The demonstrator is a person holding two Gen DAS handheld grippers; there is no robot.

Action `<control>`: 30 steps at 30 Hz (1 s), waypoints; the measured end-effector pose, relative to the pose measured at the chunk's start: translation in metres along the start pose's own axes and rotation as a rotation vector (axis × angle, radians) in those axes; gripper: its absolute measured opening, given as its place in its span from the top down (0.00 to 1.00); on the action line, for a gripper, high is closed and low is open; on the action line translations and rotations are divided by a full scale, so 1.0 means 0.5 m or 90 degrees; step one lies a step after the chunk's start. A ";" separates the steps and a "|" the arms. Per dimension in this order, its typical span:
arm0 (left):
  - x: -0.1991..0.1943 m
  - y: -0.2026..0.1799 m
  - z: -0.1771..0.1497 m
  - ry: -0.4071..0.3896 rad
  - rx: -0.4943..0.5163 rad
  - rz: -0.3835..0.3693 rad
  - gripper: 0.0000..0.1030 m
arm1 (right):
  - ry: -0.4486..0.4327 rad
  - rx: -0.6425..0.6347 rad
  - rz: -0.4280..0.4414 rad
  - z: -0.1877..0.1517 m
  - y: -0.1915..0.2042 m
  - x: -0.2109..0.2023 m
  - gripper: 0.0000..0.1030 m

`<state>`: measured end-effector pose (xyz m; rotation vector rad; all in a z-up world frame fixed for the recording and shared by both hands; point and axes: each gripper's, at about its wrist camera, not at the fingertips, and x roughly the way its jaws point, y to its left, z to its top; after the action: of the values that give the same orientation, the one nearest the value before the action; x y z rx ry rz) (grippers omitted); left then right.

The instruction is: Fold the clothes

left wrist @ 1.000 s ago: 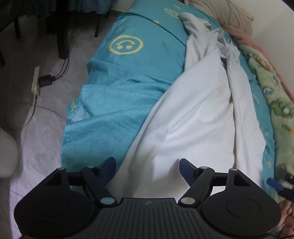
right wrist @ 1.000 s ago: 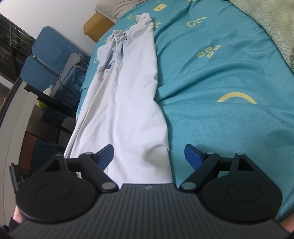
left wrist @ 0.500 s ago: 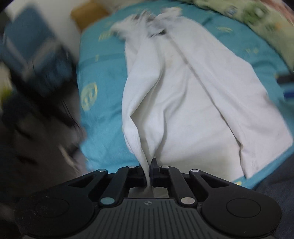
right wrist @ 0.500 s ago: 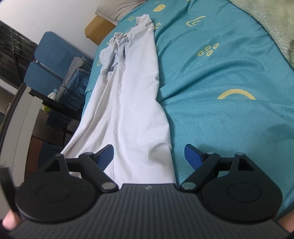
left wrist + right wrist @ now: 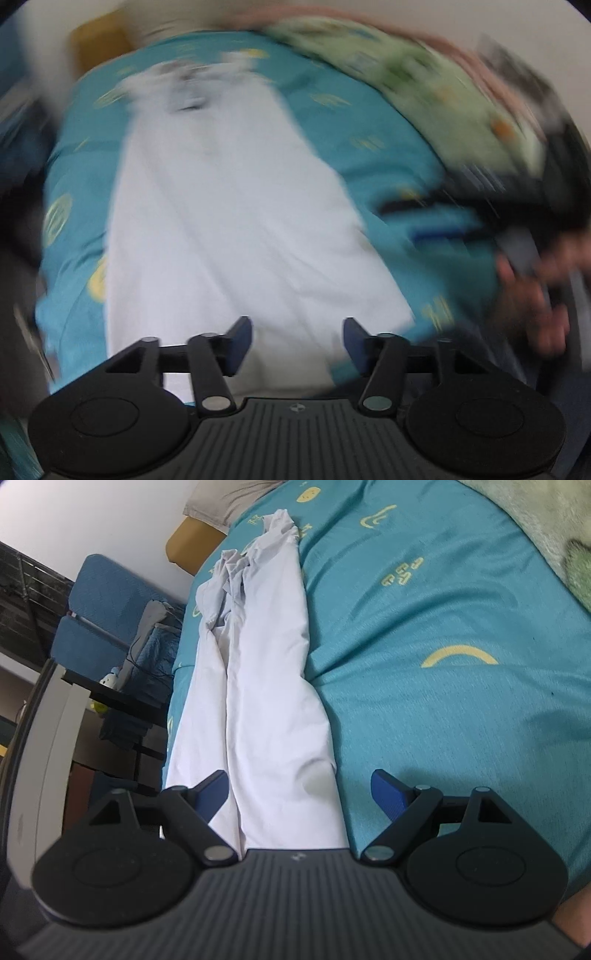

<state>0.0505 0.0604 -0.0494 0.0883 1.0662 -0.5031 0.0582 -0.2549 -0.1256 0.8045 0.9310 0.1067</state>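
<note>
Bedroom, teal bedspread (image 5: pixel 443 709): white garment (image 5: pixel 273 686) lies lengthwise toward 12 o'clock, long sides folded in. Your left tongs (image 5: pixel 297 343) have just been opening, nothing between them; your right tongs (image 5: pixel 299 794) stand spread over its hem. Crosswise folds remain, by my judgement.

I'm working in a home bedroom: a bed (image 5: pixel 461 709) with a teal patterned sheet, a pillow (image 5: pixel 225 502), and a blue chair (image 5: pixel 99 616) alongside.
</note>
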 end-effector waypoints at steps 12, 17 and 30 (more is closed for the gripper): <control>0.062 0.173 0.014 -0.041 -0.253 0.043 0.31 | 0.052 0.006 -0.024 -0.018 -0.013 0.027 0.32; 0.090 0.093 0.001 -0.035 -0.166 -0.005 0.32 | 0.079 -0.013 -0.028 -0.030 -0.005 0.043 0.34; 0.174 0.032 -0.010 0.011 -0.100 -0.071 0.88 | 0.139 -0.091 -0.040 -0.067 0.033 0.062 0.89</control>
<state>0.0865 0.0454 -0.1287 -0.1064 1.1278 -0.5182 0.0561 -0.2112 -0.1471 0.6392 1.1400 0.2072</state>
